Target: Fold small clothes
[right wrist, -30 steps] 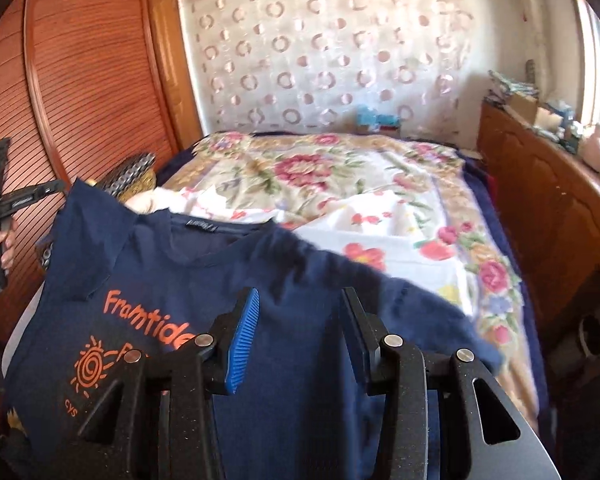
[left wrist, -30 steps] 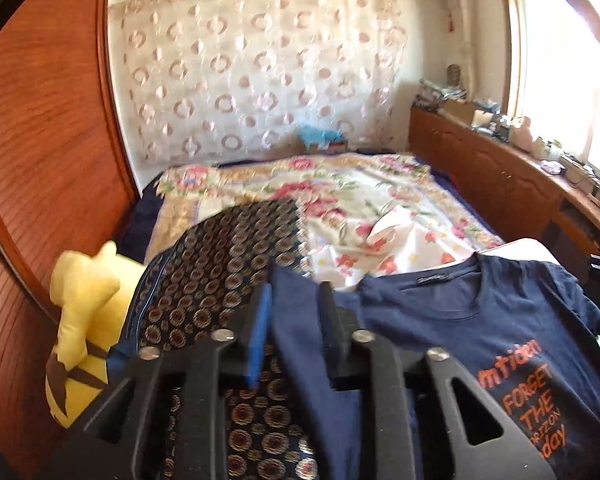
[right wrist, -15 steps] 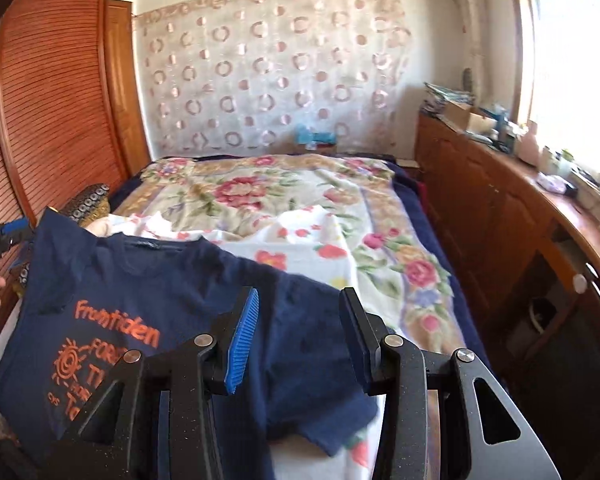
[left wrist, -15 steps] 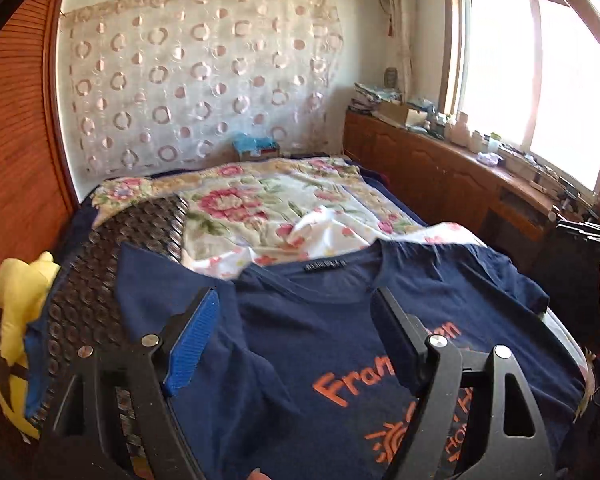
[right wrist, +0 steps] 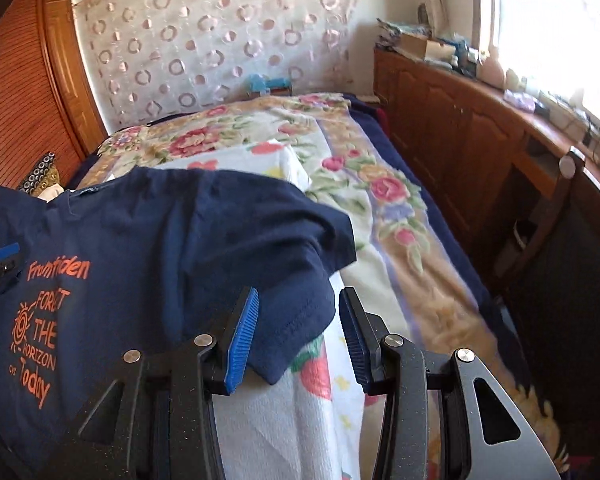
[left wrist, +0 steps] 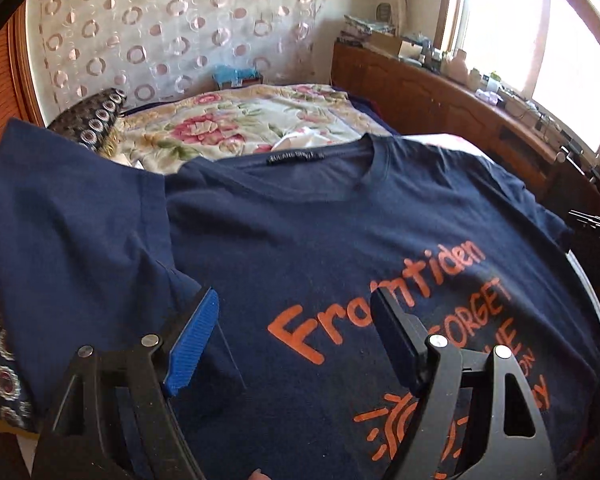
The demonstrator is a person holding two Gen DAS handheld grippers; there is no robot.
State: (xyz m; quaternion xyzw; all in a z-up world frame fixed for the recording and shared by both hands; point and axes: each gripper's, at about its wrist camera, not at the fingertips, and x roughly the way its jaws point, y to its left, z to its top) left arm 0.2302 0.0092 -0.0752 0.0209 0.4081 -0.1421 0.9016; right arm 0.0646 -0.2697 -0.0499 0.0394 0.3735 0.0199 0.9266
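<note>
A navy T-shirt (left wrist: pixel 300 208) with orange print lies front up on the bed, collar away from me and both sleeves spread. My left gripper (left wrist: pixel 296 300) hovers over its chest just above the lettering, jaws wide open with nothing gripped. In the right wrist view the same T-shirt (right wrist: pixel 160 240) fills the left side. My right gripper (right wrist: pixel 300 296) hangs over the hem of its right sleeve, jaws partly apart. The sleeve lies loose below them, and a gap shows beside the right pad. The left gripper's blue pad (right wrist: pixel 4 250) peeks in at the far left edge.
A floral bedspread (right wrist: pixel 380 200) covers the bed, with a white floral cloth (right wrist: pixel 300 400) under the shirt. A dark patterned pillow (left wrist: pixel 92 124) lies at the left. A wooden cabinet (right wrist: pixel 460 128) with clutter runs along the right under the window. A wooden wardrobe (right wrist: pixel 20 112) stands on the left.
The left gripper let go of the shirt's left sleeve, opened wide and sank over the chest. The right gripper swung right and down to the right sleeve. The shirt now lies flat.
</note>
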